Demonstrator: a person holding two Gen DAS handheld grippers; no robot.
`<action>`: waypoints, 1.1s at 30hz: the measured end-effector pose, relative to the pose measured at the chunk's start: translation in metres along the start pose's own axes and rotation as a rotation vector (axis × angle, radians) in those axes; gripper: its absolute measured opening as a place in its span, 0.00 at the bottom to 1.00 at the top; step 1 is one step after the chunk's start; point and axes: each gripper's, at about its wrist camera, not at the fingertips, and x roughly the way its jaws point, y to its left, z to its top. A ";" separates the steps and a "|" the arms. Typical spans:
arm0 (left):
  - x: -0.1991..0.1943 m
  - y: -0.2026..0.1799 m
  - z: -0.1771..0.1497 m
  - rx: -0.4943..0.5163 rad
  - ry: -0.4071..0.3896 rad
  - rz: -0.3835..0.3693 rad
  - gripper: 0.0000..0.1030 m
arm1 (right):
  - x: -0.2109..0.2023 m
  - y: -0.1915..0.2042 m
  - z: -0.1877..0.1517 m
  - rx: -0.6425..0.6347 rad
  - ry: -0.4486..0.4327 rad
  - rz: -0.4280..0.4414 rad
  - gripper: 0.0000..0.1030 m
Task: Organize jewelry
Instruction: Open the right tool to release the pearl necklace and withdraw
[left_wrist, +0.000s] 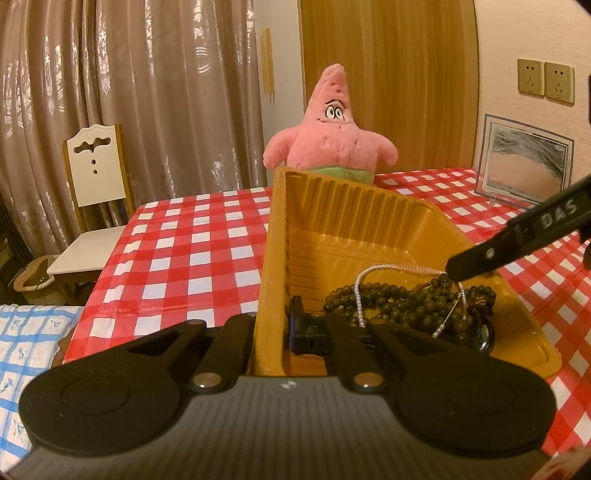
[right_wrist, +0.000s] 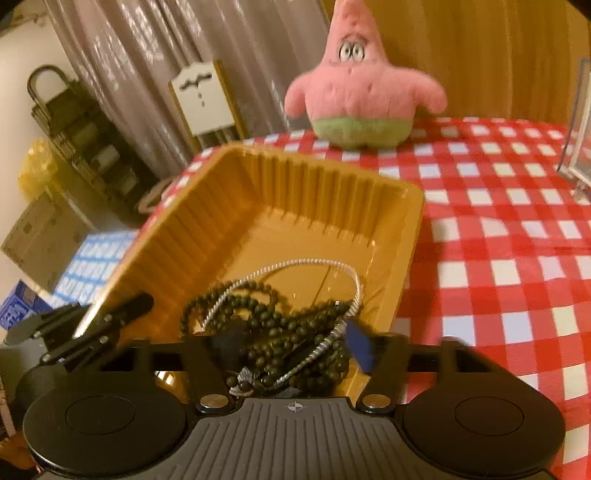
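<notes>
The left claw (left_wrist: 273, 328) is closed on the near left wall of a yellow plastic tray (left_wrist: 373, 236), one finger outside the wall and one inside, pinching the rim. Just right of that claw, inside the tray's near end, lies a tangle of dark bead strands (left_wrist: 406, 302) with a white bead string (left_wrist: 395, 271) looped over it. The right claw (right_wrist: 295, 345) hangs over this heap with its jaws spread wide and nothing pressed between its pads; the beads sit in the gap below them, blurred in the right wrist view. From the left wrist view one of its fingers (left_wrist: 517, 232) comes in from the right, its tip at the heap. The tray stands on a desk covered in a red and white checked cloth (left_wrist: 184, 251). Beyond the tray's far end sits a pink star-shaped plush toy (left_wrist: 332, 144). Far right of it stands a framed picture (left_wrist: 524, 162), and to the left, past the desk edge, a white chair (left_wrist: 96, 173) before curtains (left_wrist: 147, 92).
</notes>
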 end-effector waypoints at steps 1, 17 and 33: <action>0.000 0.000 -0.001 -0.001 0.001 0.000 0.03 | -0.001 0.000 0.000 -0.002 0.005 -0.004 0.62; 0.006 0.008 -0.007 -0.062 0.051 -0.011 0.03 | -0.006 0.006 -0.003 -0.045 0.023 -0.071 0.67; -0.001 0.023 -0.024 -0.160 0.160 -0.058 0.61 | -0.010 0.038 -0.028 -0.155 0.001 -0.104 0.82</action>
